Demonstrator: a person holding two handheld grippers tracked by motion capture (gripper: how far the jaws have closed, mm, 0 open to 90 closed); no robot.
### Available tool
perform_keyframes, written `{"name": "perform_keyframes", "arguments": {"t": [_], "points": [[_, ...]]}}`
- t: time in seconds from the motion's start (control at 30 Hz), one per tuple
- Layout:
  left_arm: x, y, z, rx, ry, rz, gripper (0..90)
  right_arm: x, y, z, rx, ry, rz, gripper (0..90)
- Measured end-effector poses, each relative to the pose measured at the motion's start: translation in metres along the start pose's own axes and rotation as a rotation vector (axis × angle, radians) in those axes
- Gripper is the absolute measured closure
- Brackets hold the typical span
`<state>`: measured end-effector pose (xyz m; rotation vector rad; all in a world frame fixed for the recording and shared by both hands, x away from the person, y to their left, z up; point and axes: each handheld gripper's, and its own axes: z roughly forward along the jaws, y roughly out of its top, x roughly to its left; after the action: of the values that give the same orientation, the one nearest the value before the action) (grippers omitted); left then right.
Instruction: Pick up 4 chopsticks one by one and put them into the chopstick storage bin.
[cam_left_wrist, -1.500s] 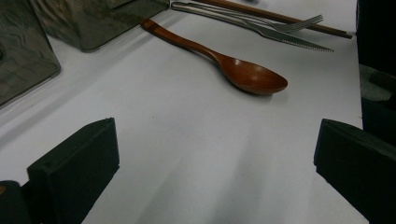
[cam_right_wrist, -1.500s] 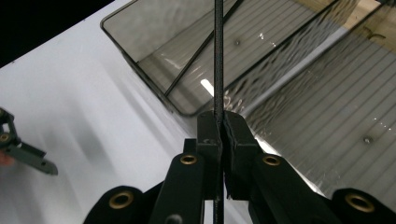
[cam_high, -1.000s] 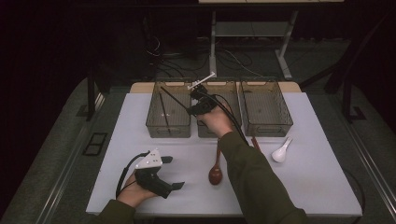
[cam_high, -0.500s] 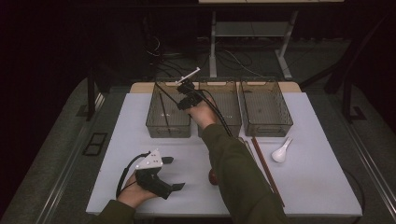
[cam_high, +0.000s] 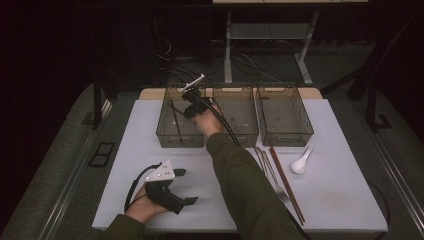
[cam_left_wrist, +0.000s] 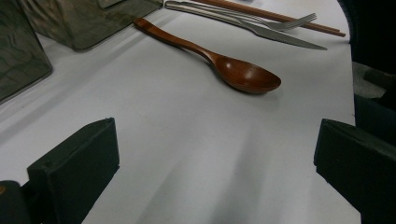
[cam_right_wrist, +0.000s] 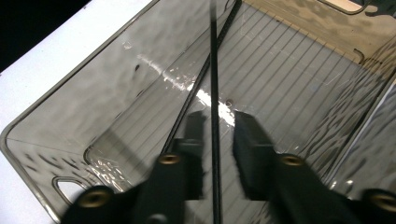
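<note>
We are dropping a black chopstick (cam_right_wrist: 214, 70) into the left bin (cam_right_wrist: 56, 154), upper middle. Our right gripper (cam_right_wrist: 215, 140) has just loosened around it. Next, lift away. Our left gripper (cam_left_wrist: 215, 172) waits wide apart.

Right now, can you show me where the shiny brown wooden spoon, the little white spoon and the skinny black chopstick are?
Shiny brown wooden spoon (cam_left_wrist: 247, 74): left gripper view, on its bowl.
Little white spoon (cam_high: 300, 165): high view, on its bowl.
Skinny black chopstick (cam_right_wrist: 213, 93): right gripper view, mid-shaft, over the smoky clear plastic bin (cam_right_wrist: 70, 107), point on its wall.

A thin black chopstick (cam_right_wrist: 214, 70) hangs over the leftmost smoky clear bin (cam_right_wrist: 70, 116), beside another inside.
</note>
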<state>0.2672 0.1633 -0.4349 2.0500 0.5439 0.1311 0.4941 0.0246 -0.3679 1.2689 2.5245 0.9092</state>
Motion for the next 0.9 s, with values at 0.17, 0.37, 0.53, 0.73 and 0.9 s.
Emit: {"name": "perform_keyframes", "arguments": {"t": [0.17, 0.37, 0.53, 0.73, 0.9], "points": [[0.0, 0.0, 0.0, -0.002, 0.0, 0.0, 0.0, -0.001, -0.001, -0.004, -0.004, 0.013, -0.018, 62.2], [0.001, 0.0, 0.0, -0.003, 0.0, 0.002, 0.0, 0.001, -0.004, -0.016, -0.029, 0.032, -0.057, 53.1], [0.001, 0.0, 0.0, -0.01, 0.003, -0.01, 0.0, -0.003, -0.014, -0.028, -0.048, 0.052, -0.082, 49.2], [0.002, -0.001, 0.001, 0.002, -0.002, -0.006, 0.0, -0.009, -0.031, -0.048, -0.069, 0.079, -0.115, 45.4], [0.002, -0.001, 0.001, 0.011, -0.003, -0.004, 0.0, -0.015, -0.048, -0.068, -0.091, 0.109, -0.148, 44.3]]}}
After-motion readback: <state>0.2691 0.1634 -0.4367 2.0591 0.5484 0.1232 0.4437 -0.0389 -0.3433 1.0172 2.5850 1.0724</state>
